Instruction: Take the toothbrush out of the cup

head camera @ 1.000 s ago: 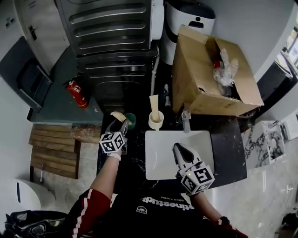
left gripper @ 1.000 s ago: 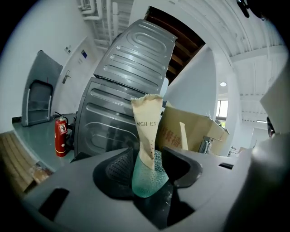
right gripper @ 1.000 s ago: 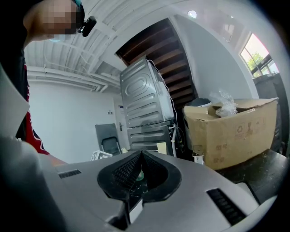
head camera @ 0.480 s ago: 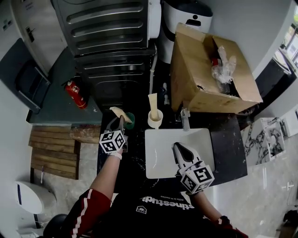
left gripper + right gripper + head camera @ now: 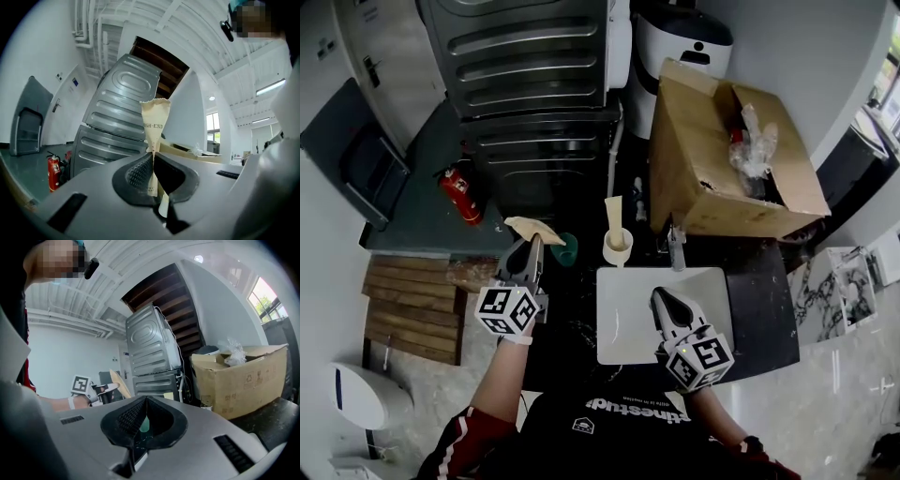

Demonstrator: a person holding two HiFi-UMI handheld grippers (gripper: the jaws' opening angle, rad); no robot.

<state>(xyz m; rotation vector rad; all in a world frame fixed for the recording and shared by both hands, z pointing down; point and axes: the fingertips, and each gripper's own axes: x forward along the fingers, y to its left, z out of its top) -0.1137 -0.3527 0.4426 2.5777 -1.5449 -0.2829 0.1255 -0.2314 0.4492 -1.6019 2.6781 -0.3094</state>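
Observation:
My left gripper (image 5: 534, 246) is shut on a toothbrush in a cream paper wrapper (image 5: 534, 230), held up in the air to the left of the green cup (image 5: 568, 248) on the dark counter. In the left gripper view the wrapper (image 5: 154, 122) stands upright, pinched between the pads of that gripper (image 5: 152, 157). My right gripper (image 5: 658, 296) hovers over the white sink (image 5: 712, 281), shut with nothing in it. The right gripper view shows its own closed jaws (image 5: 146, 401), with a bit of the green cup (image 5: 144, 423) behind them.
A cream cup (image 5: 617, 247) with another wrapped toothbrush (image 5: 612, 211) stands behind the sink beside the faucet (image 5: 675, 246). An open cardboard box (image 5: 731, 159) fills the back right. A grey machine (image 5: 534, 56) is behind the counter, and a red fire extinguisher (image 5: 457, 193) lies on the floor at left.
The left gripper's jaws, open around the wrapper at the green cup, closed on it. The gripper then rose and drew back toward me, bringing the toothbrush away from the cup. The right gripper stayed still.

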